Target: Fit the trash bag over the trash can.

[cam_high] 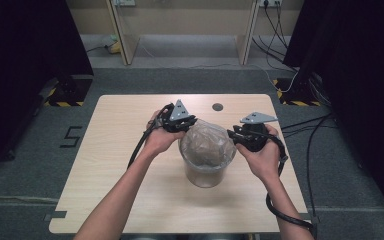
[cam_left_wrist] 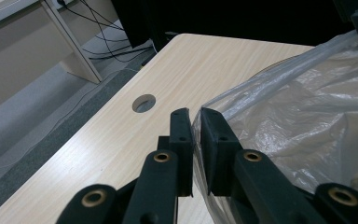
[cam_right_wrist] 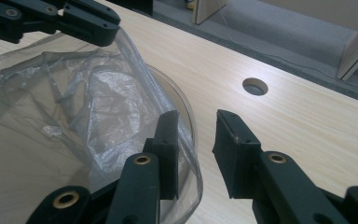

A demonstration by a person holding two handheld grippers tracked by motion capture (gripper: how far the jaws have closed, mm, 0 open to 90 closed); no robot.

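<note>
Here I am over the clear bin (cam_high: 206,172), which stands on the wooden table (cam_high: 120,165) a little toward my side of the round cable hole (cam_high: 217,106). A thin plastic bag (cam_high: 207,142) lines the bin, its top puffed up above the rim. My left gripper (cam_left_wrist: 193,140) sits at the bin's far-left rim, jaws nearly closed with the bag's edge pinched in the narrow slit between them, and the film runs taut away from the pads. My right gripper (cam_right_wrist: 196,154) is at the bin's right rim, jaws spread apart; the bag's edge (cam_right_wrist: 186,154) drapes against the inner pad and hangs into the gap, nothing clamped. From above, both hands flank the bin, left hand (cam_high: 160,140), right hand (cam_high: 260,155).
</note>
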